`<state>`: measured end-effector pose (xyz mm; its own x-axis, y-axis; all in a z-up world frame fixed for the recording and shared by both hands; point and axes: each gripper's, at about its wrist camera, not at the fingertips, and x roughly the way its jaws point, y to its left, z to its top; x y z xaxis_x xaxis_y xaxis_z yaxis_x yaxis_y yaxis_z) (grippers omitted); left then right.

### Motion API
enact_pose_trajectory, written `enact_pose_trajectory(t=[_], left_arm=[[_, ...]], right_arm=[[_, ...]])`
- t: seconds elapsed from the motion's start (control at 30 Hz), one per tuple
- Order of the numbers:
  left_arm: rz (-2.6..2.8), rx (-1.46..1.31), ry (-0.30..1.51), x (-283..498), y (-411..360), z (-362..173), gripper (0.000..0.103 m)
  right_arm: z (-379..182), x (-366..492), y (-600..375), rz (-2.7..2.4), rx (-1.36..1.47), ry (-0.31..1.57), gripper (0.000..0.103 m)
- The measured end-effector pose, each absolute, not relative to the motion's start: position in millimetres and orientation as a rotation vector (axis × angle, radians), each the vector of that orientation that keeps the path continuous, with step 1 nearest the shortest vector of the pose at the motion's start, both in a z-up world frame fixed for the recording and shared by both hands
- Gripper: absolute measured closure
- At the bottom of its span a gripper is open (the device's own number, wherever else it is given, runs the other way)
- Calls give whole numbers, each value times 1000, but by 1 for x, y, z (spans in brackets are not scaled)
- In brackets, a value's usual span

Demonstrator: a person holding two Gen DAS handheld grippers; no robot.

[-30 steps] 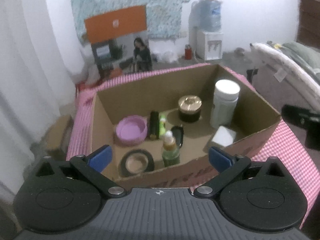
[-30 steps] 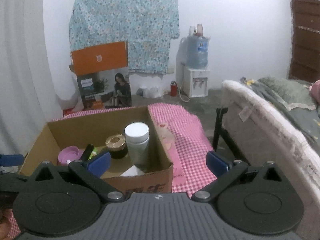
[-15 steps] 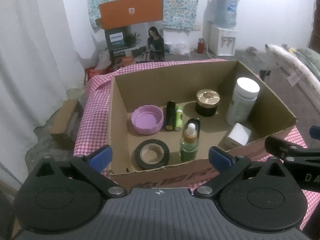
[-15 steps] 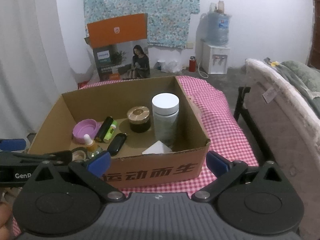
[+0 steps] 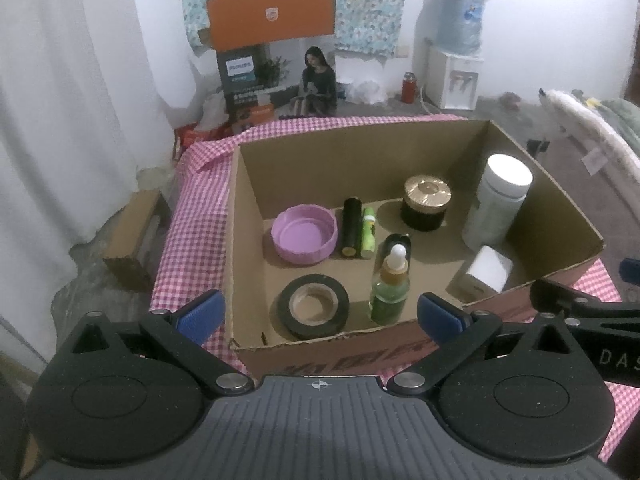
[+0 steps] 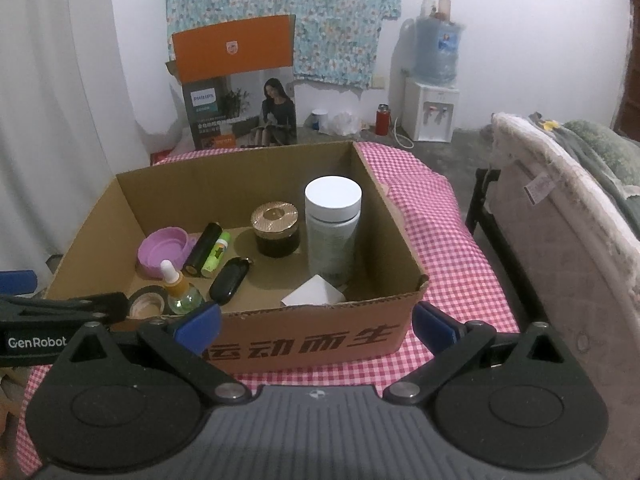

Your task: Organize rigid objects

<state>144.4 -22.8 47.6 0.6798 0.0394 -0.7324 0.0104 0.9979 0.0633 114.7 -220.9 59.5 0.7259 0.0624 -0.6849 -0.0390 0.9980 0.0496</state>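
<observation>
Brown cardboard box (image 5: 400, 152) on the pink checked cloth (image 6: 440, 240) holds every visible item. Left gripper (image 5: 320, 312) and right gripper (image 6: 316, 320) hover at its near wall, both spread wide, empty. Task looks nearly finished.

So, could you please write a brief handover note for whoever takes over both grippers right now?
Left gripper: open, empty, facing the cardboard box from its near-left side.
Right gripper: open, empty, at the near wall.
In the box: purple lid, black tube beside green tube, gold-lidded jar, white-capped bottle, white block, tape roll, dropper bottle, black fob.
Done: nothing is gripped.
Left: pick and sort the items; the target layout cannot be told.
</observation>
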Motion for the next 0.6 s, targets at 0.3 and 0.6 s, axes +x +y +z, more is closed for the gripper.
enact_pose_trajectory(t=[0.3, 0.6], left_arm=[[23, 59, 839, 146, -21, 45, 0], [29, 53, 840, 146, -19, 46, 0]], right_arm=[[58, 117, -220, 59, 20, 761, 0], [60, 118, -218, 62, 9, 757, 0]])
